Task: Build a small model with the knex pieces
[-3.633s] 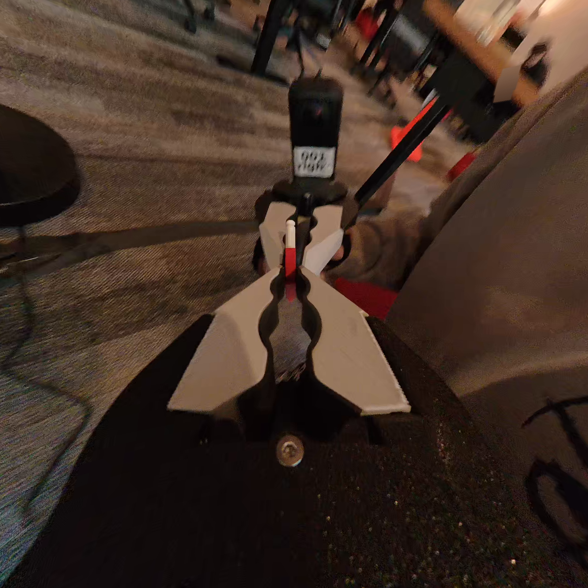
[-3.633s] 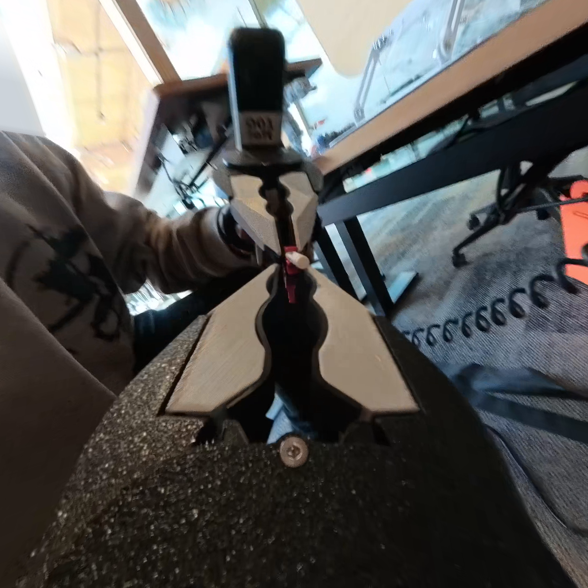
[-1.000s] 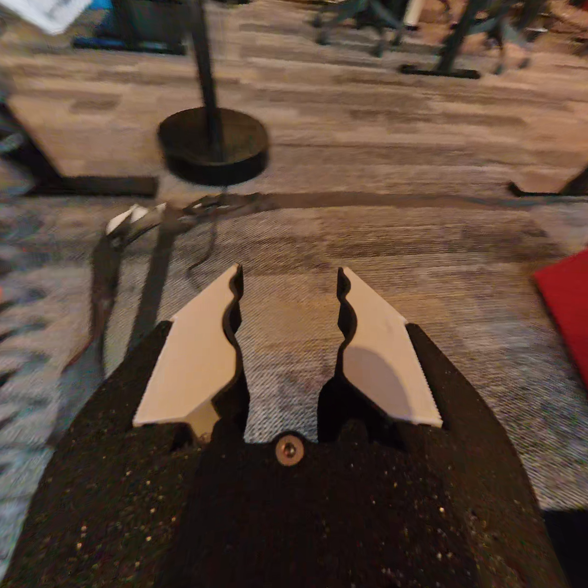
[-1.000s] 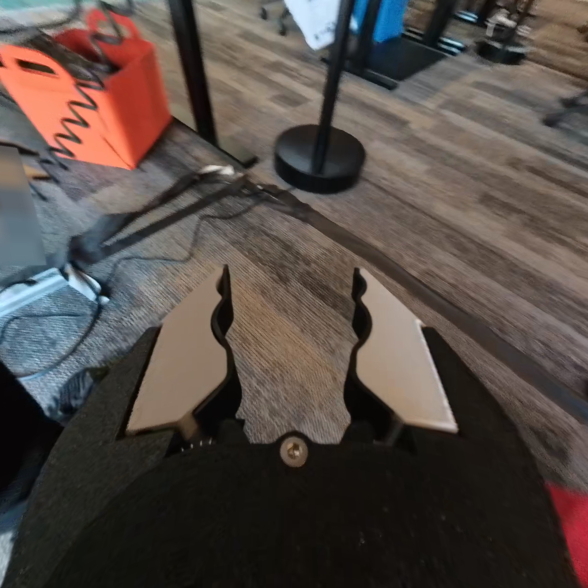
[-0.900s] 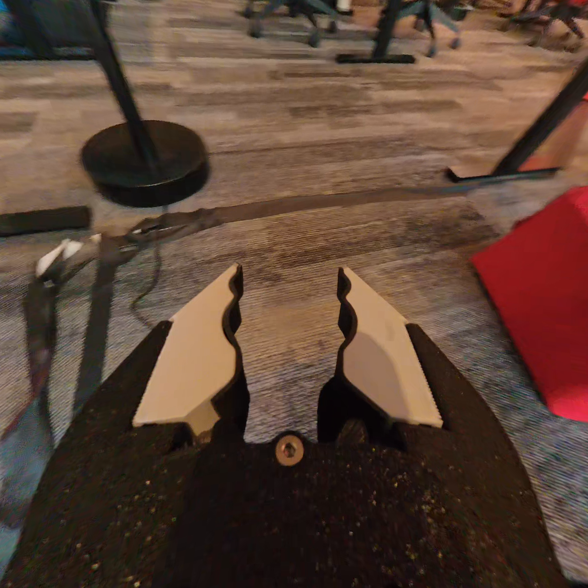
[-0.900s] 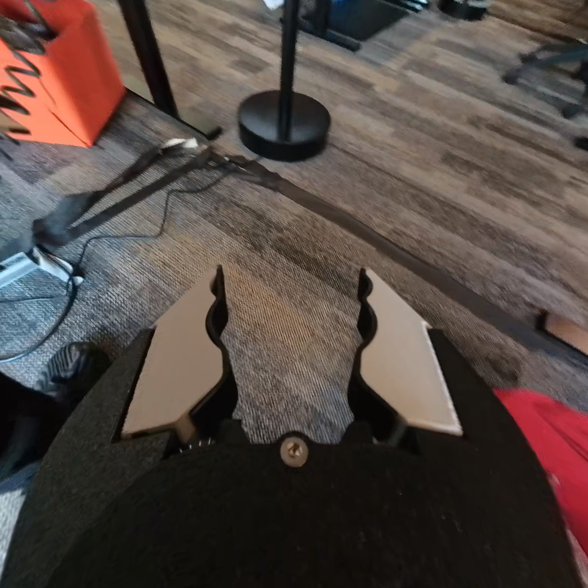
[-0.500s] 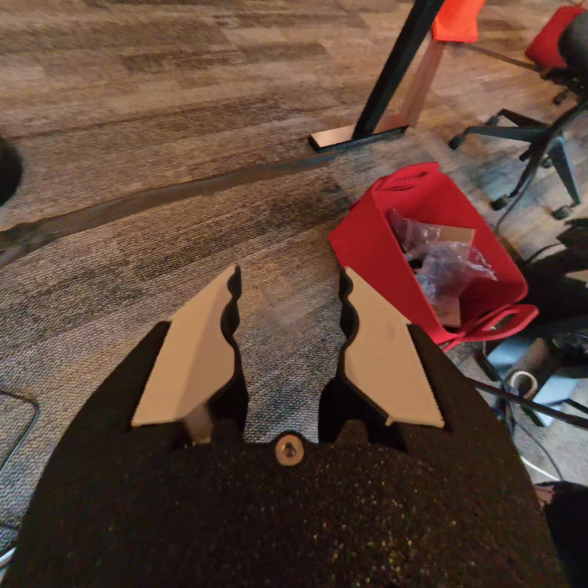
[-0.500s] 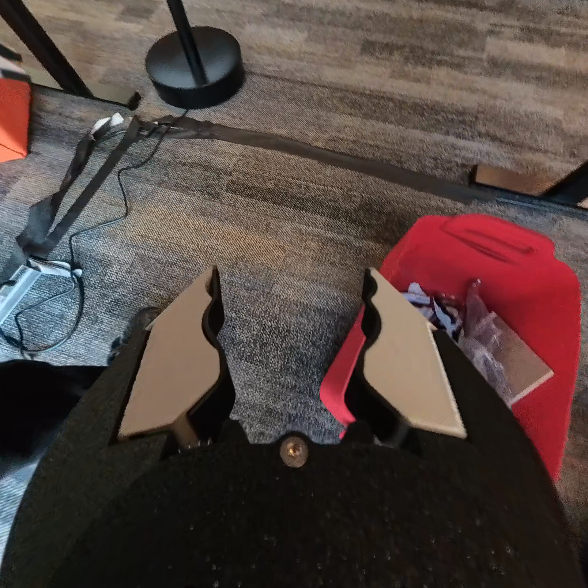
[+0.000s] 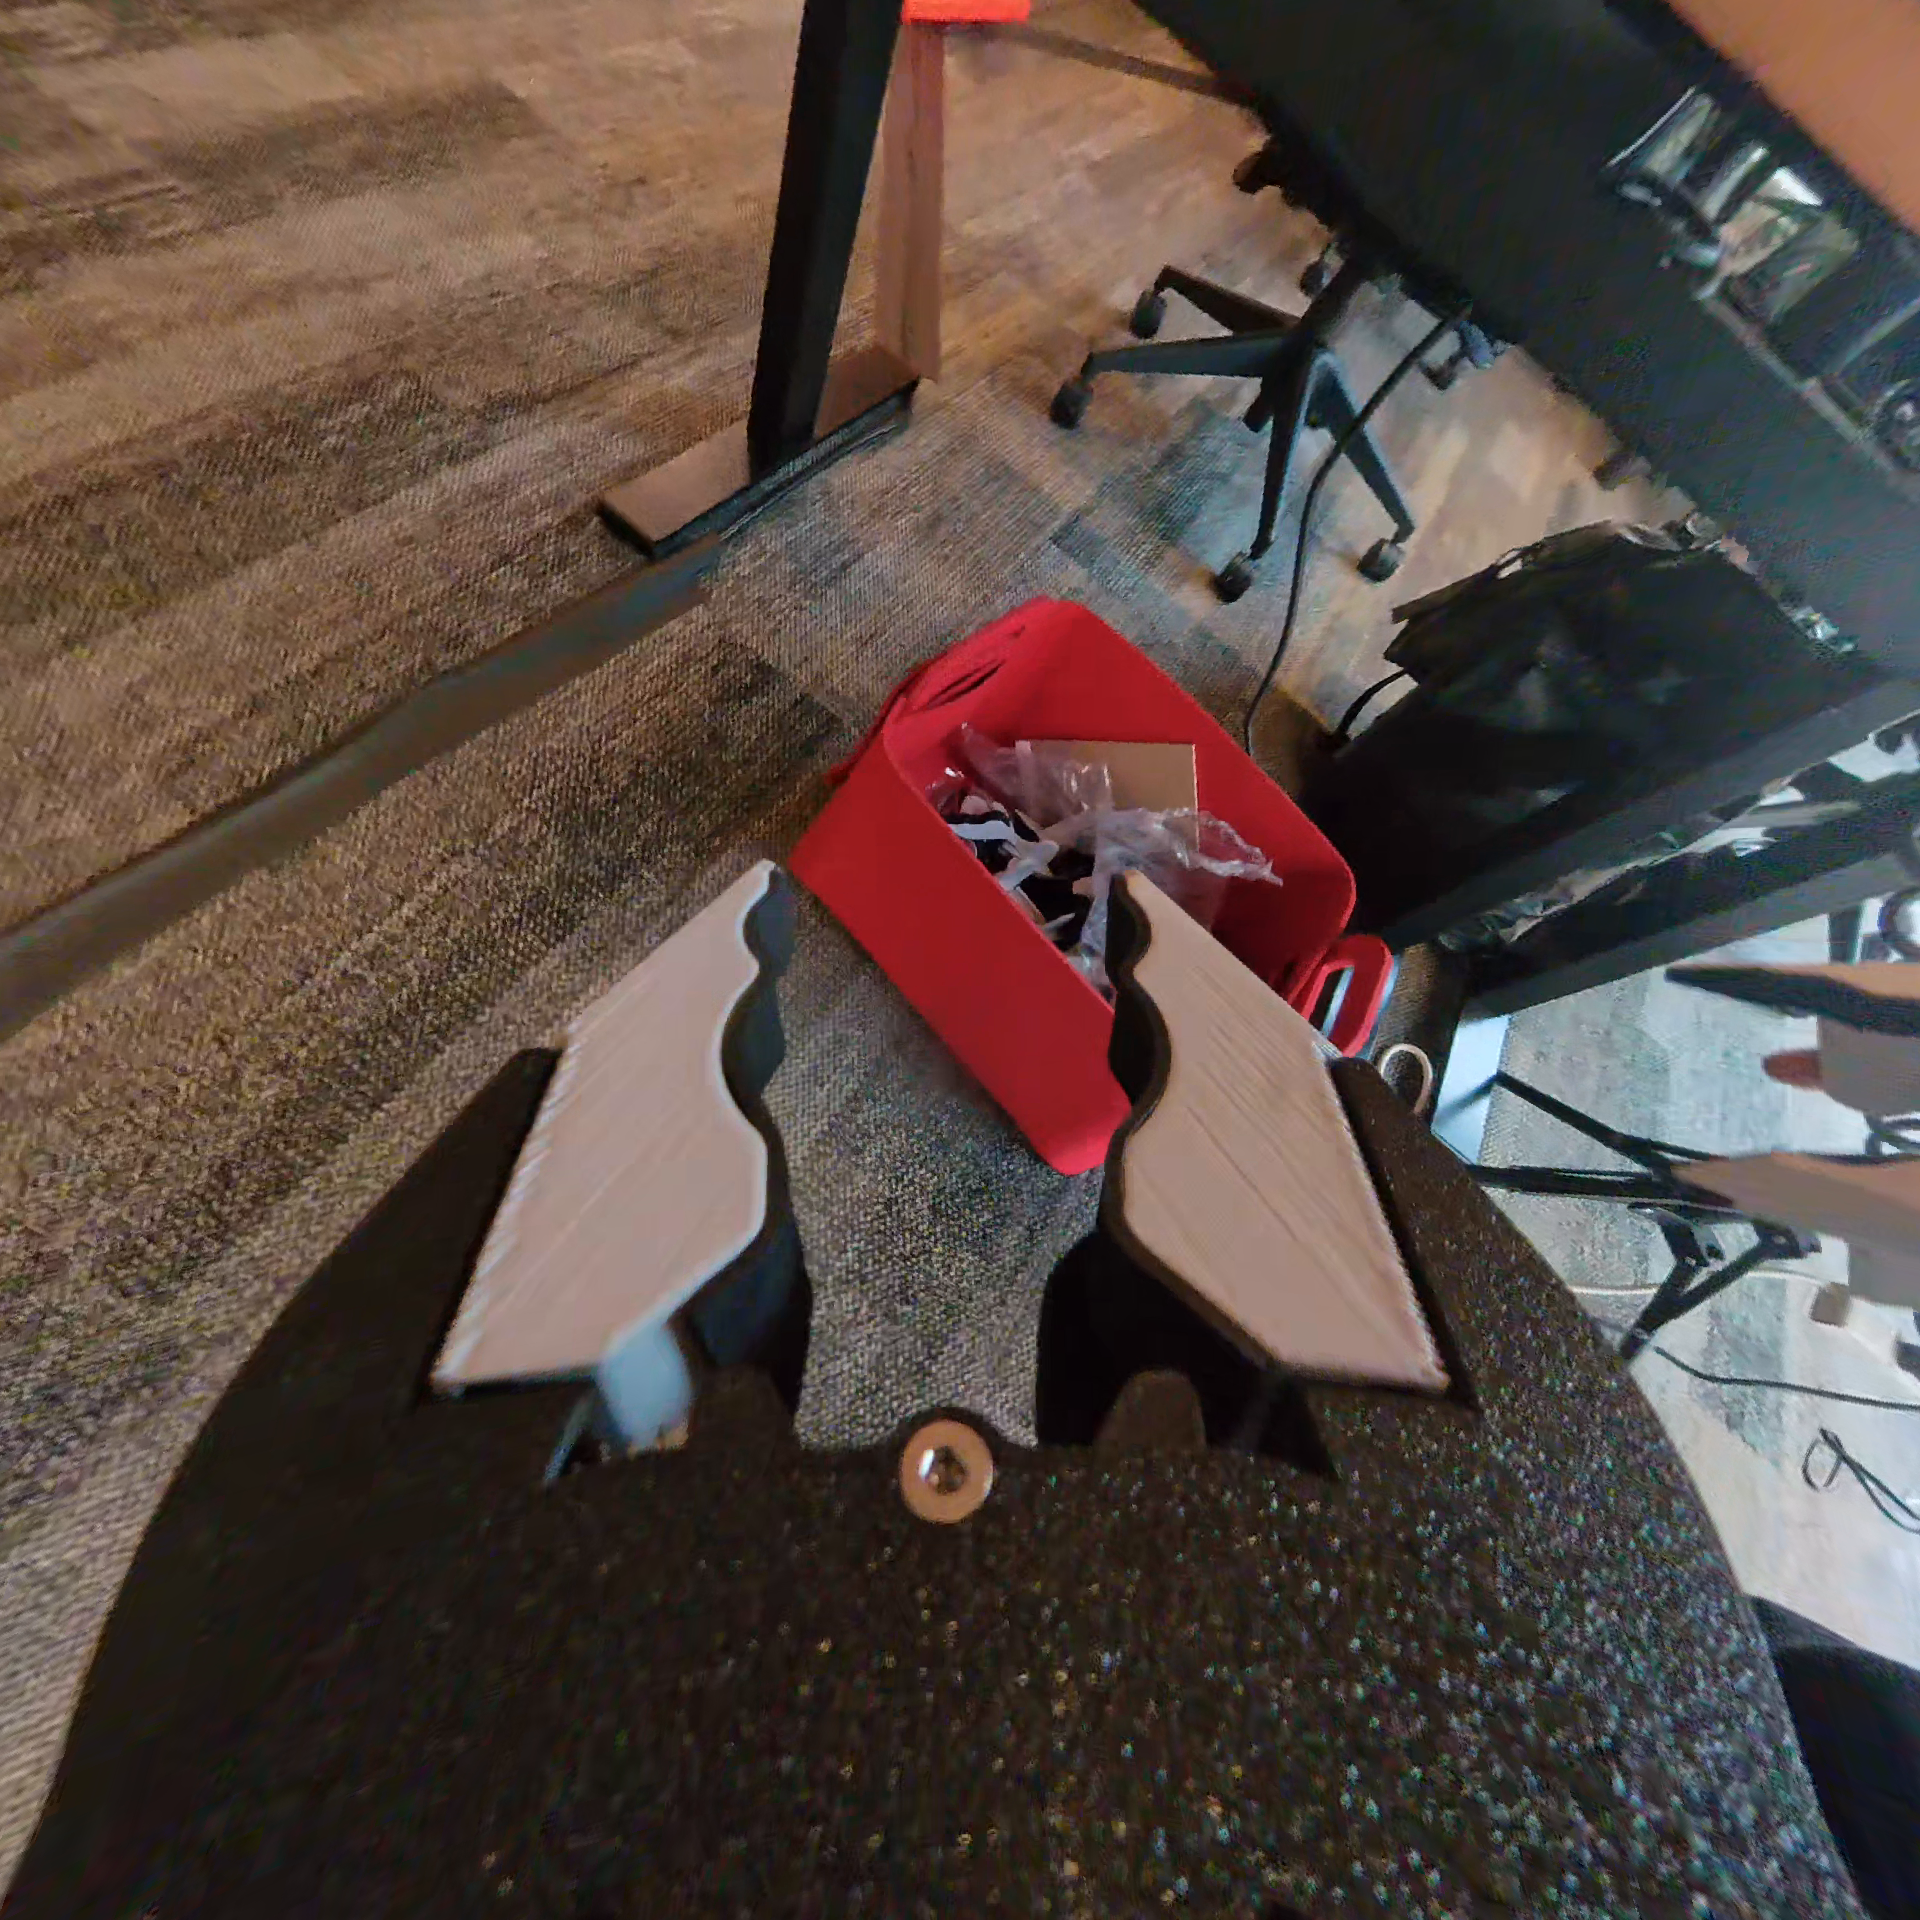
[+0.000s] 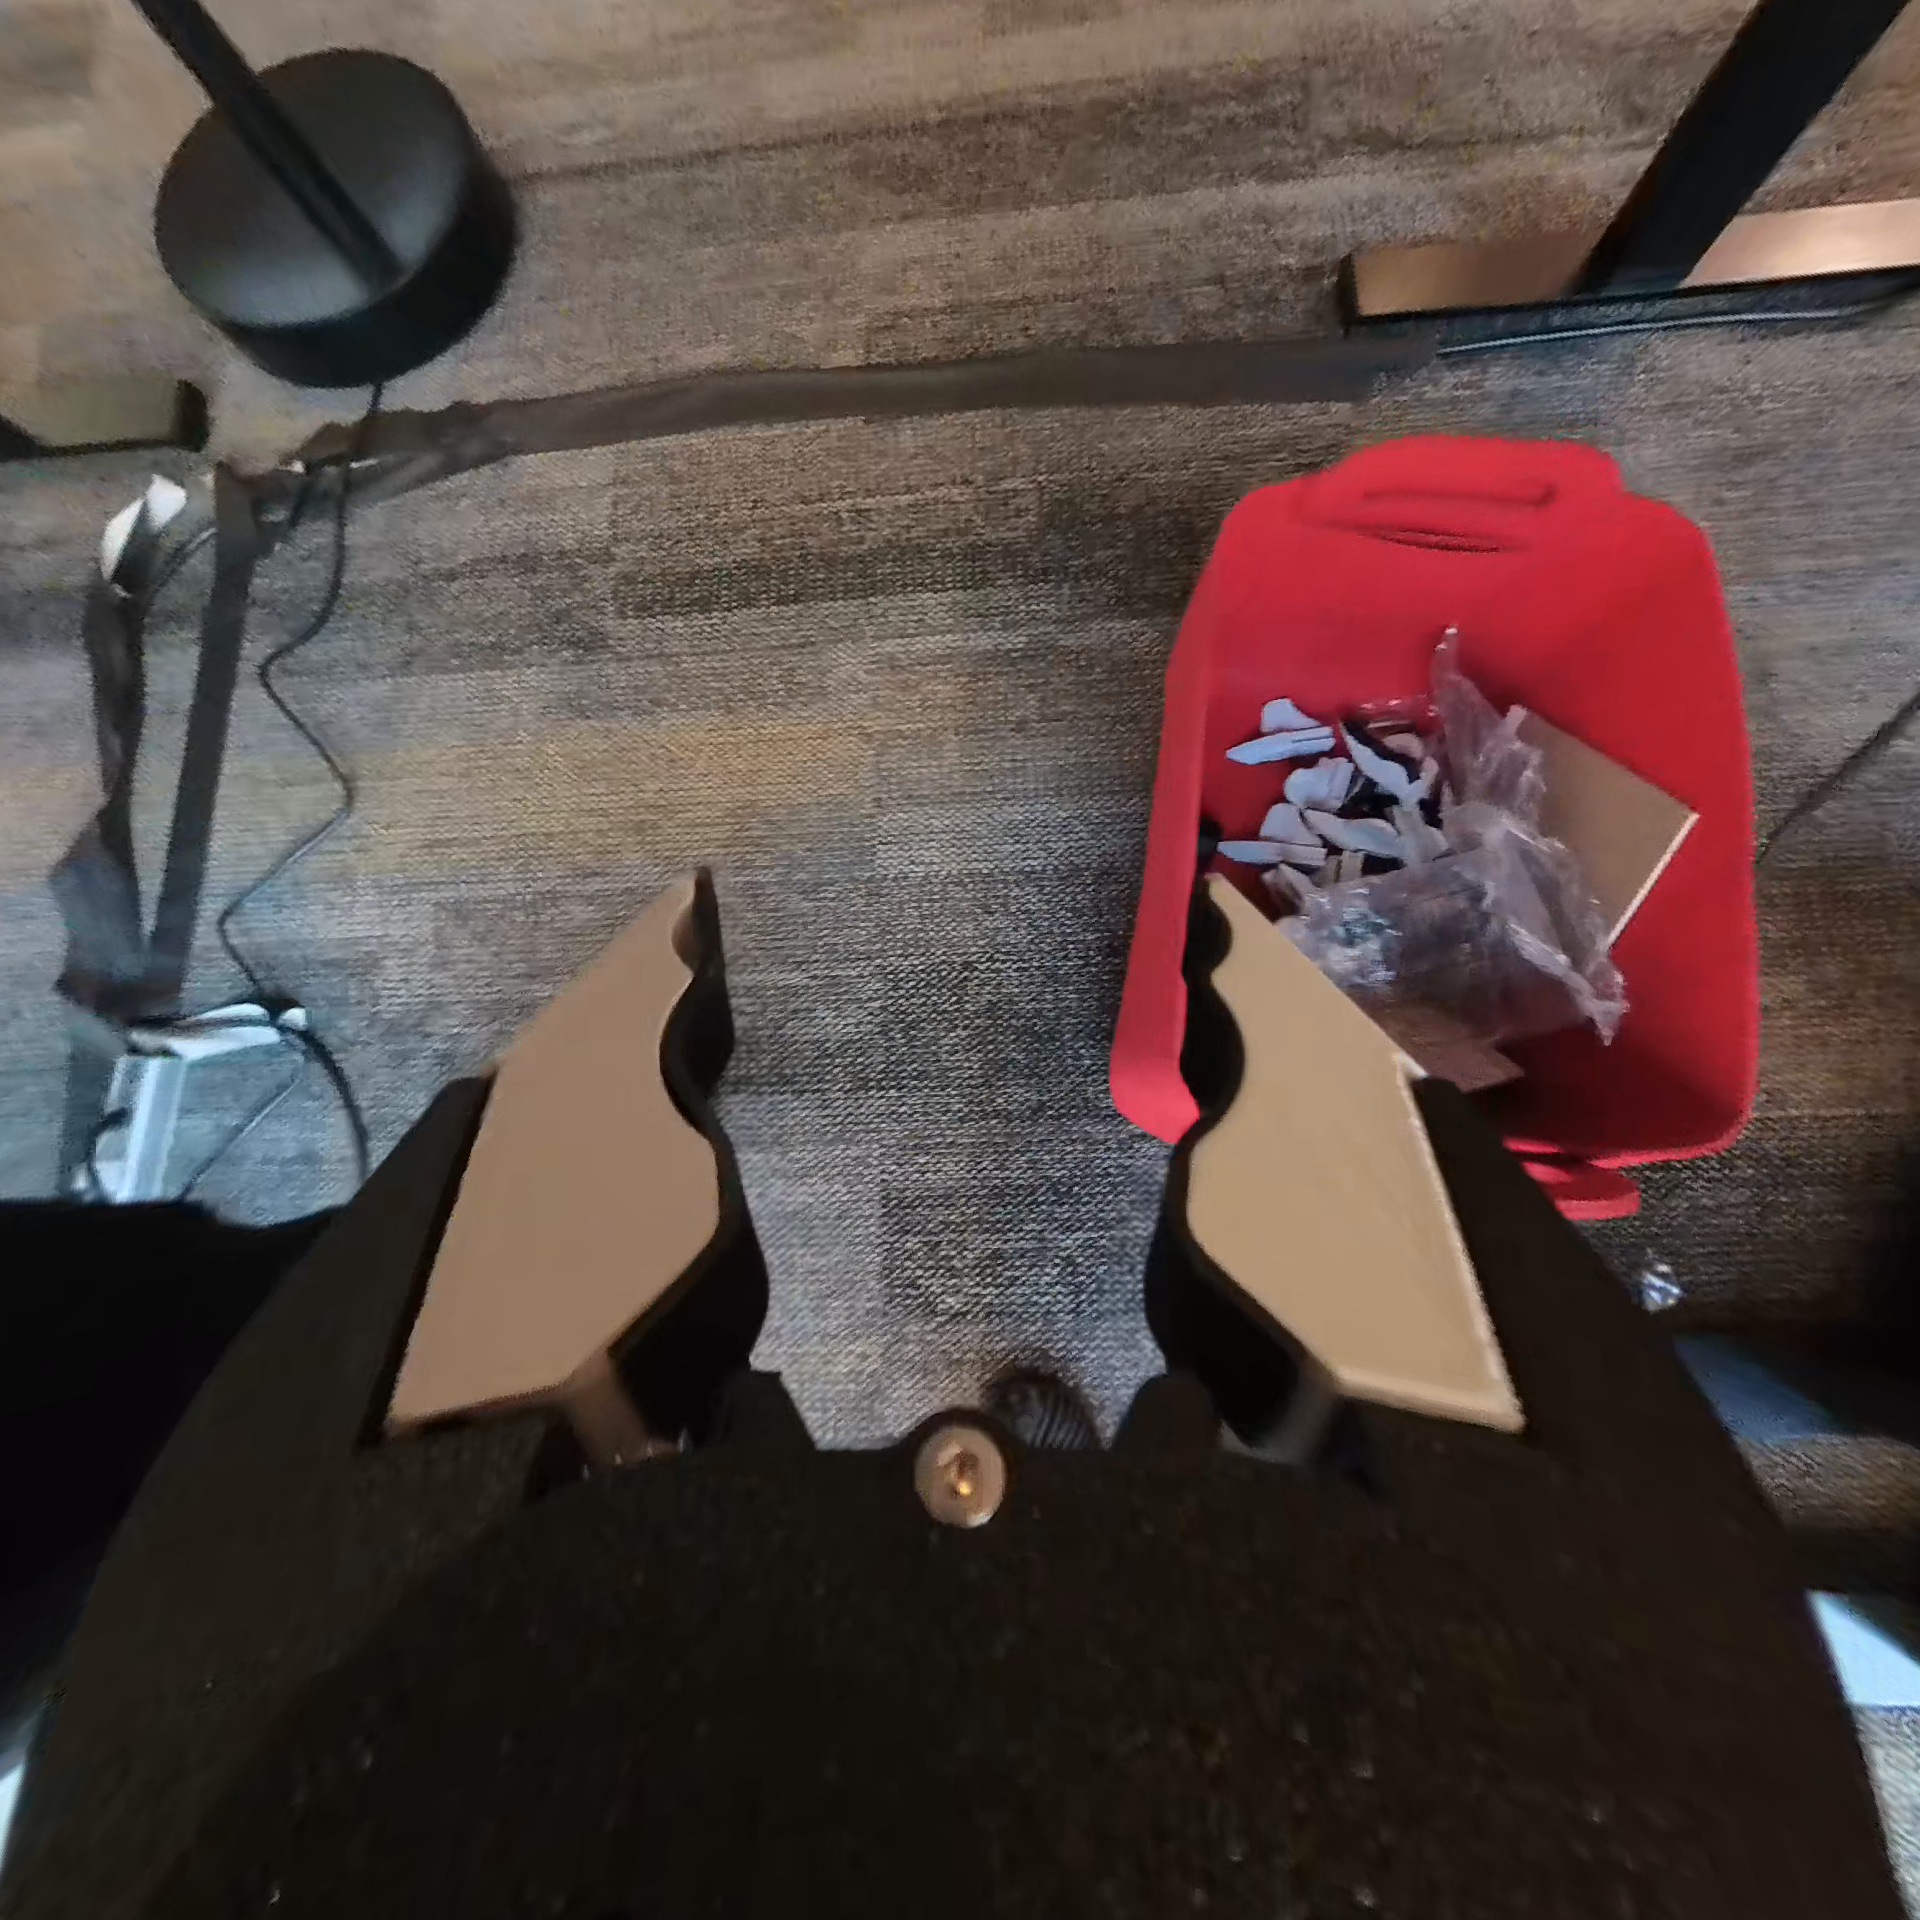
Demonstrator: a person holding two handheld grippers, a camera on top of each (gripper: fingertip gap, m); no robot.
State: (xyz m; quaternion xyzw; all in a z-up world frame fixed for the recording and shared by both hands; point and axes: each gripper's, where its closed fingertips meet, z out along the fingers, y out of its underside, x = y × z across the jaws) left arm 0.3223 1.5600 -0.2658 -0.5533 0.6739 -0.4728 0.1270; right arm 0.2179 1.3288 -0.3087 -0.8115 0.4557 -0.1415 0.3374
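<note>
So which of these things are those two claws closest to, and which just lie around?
Nearest the grippers:
- left gripper and right gripper, both open, empty
- red bin with plastic wrap, cardboard

Lying about:
- round stand base
- black straps
- chair base
- black bag

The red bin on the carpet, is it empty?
No, the red bin holds crumpled clear plastic, pale scraps and a brown cardboard piece.

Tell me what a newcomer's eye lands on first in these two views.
The red bin on the grey carpet grabs the eye, holding crumpled clear plastic, pale scraps and a brown card. Both claws hang open and empty above the floor: the left claw just short of the bin, the right claw beside it.
</note>
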